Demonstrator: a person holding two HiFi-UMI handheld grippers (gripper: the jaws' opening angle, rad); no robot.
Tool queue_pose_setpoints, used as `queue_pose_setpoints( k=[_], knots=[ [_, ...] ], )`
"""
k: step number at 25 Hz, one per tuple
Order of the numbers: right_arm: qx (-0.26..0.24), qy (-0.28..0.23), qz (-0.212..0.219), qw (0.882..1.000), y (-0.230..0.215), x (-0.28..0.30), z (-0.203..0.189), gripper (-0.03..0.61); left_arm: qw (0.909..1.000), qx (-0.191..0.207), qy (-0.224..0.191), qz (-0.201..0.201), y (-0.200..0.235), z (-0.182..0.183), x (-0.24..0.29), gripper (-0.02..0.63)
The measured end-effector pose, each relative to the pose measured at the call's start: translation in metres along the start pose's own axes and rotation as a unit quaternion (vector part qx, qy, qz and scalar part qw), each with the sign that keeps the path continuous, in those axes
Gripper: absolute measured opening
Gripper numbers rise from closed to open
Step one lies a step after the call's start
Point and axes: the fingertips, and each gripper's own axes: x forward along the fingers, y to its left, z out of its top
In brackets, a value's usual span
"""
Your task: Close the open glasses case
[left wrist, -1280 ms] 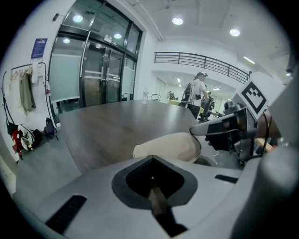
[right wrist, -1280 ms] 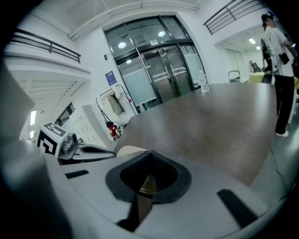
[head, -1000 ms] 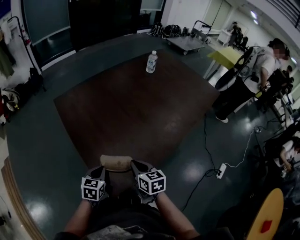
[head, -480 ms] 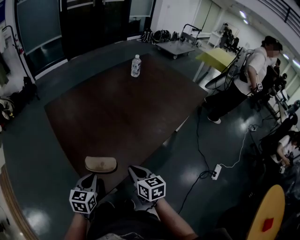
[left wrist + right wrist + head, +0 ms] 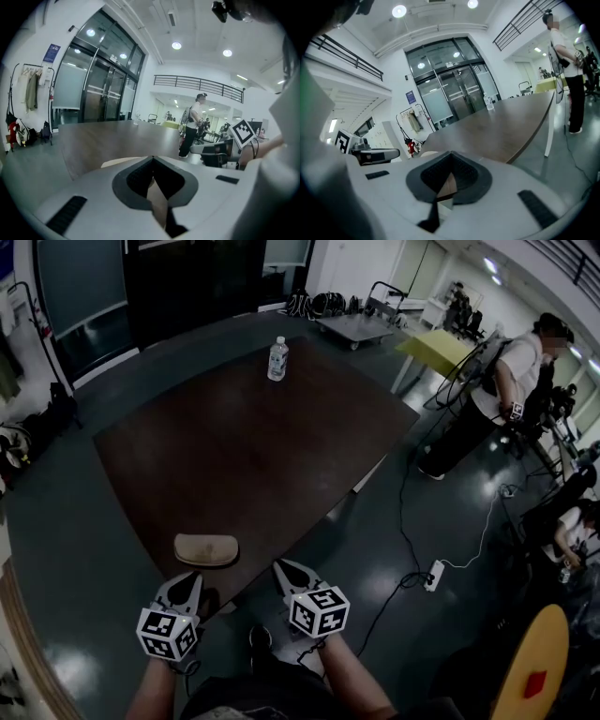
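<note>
Two grippers, left gripper (image 5: 182, 590) and right gripper (image 5: 292, 575), jaws pressed together on nothing. You hold them off the table (image 5: 262, 446). The glasses case (image 5: 206, 548) lies near its edge, apparently shut, so no grip is needed.

In the left gripper view, the grey body of the left gripper (image 5: 152, 158) is covering nearly all of the glasses case (image 5: 113, 162). Only a pale sliver is showing above it, so the lid seam is not showing there. The right gripper (image 5: 450, 154) is blocking its own view the same way, leaving just a pale edge of the case. In both gripper views the near edge of the worktop (image 5: 108, 138) is lying hidden behind the gripper bodies.

In the head view, the case is appearing too small for its seam to be made out. The label on the water bottle (image 5: 277, 359) is too small to read. The person's forearms (image 5: 352, 688) are running off the bottom edge, and the frame corner is cutting off a yellow disc (image 5: 532, 676).
</note>
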Motion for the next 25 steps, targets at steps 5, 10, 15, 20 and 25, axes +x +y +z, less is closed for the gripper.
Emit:
queue_pose_setpoints(
  k=[5,10,15,20,25],
  knots=[
    [0.000,-0.018,-0.013,1.000,0.032,-0.025,-0.011,-0.012,0.9998,-0.003,-0.021,0.004,0.001,-0.006,-0.046,0.009],
    [-0.028,-0.017,-0.013,0.999,0.081,-0.060,-0.039,-0.012,0.9997,-0.006,-0.022,0.006,-0.010,-0.033,-0.110,0.009],
    [-0.043,-0.031,-0.013,0.998,0.137,-0.107,-0.063,-0.012,0.9995,-0.017,-0.025,0.010,-0.019,-0.062,-0.178,0.009],
    [-0.058,-0.038,-0.006,0.998,0.175,-0.156,-0.092,-0.012,0.9991,-0.014,-0.039,0.005,-0.042,-0.076,-0.226,0.009],
    [-0.071,-0.055,-0.012,0.996,0.205,-0.193,-0.103,-0.012,0.9982,-0.010,-0.058,-0.010,-0.064,-0.079,-0.266,0.009]
  ],
)
